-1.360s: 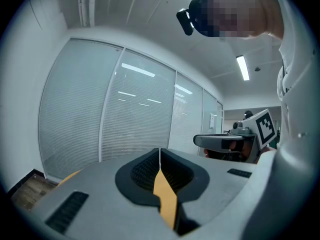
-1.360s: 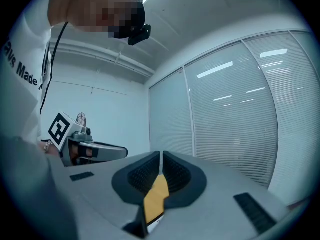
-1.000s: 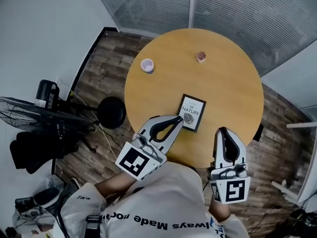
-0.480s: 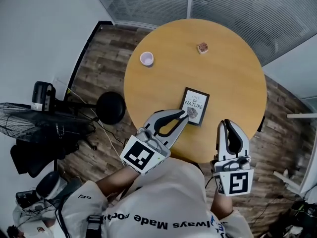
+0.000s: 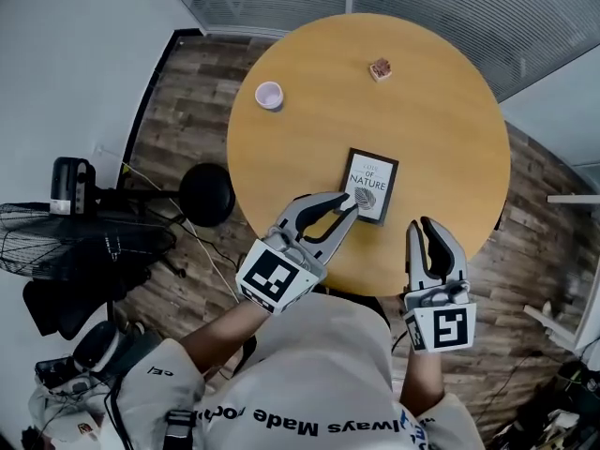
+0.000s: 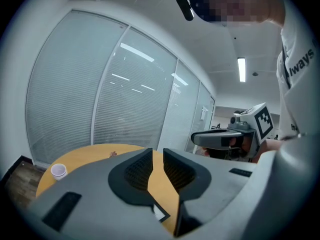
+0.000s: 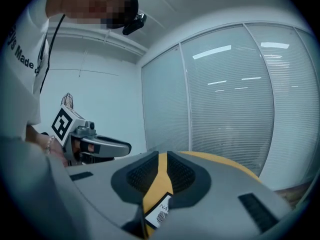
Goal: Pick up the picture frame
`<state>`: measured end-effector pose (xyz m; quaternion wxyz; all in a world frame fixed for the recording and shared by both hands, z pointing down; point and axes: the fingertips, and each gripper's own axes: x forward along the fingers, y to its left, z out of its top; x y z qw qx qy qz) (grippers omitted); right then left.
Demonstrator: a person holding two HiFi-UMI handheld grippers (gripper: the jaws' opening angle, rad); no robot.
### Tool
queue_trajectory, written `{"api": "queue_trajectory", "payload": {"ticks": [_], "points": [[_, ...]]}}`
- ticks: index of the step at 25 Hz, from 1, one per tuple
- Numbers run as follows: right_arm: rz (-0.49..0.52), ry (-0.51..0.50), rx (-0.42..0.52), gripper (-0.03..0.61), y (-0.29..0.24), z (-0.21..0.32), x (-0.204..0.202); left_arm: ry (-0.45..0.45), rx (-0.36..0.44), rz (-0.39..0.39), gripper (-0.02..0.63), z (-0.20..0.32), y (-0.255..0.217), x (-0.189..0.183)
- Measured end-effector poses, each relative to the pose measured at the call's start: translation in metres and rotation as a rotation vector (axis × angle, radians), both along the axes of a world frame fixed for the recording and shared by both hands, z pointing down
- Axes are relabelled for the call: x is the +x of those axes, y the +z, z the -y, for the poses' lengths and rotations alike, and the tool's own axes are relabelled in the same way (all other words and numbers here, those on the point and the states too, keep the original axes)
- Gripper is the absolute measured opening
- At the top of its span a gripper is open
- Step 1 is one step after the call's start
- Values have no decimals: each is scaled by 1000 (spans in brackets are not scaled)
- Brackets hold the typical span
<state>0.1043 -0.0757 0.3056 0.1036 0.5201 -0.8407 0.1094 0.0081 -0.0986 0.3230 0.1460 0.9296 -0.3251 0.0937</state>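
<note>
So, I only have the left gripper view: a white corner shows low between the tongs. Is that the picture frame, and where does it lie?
Observer: Yes. In the head view the picture frame lies flat on the round table, toward the person's side, with the tips of the left gripper by its near left corner.
Operator: Anything printed on it?
Observer: A white sheet in a black border, reading NATURE above a small dark drawing.
Operator: And the other tongs?
Observer: The right gripper shows right of the frame, near the table's front edge. Its tongs are shut and hold nothing.
</note>
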Motion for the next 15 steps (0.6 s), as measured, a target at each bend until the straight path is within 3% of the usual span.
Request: {"api": "queue_trajectory", "payload": {"ticks": [4, 15], "points": [[2, -2, -36, 49, 26, 1, 0, -1, -30, 20, 99, 1, 25, -1], [-20, 2, -164, 71, 105, 4, 2, -13, -111, 85, 101, 8, 100, -2]]}}
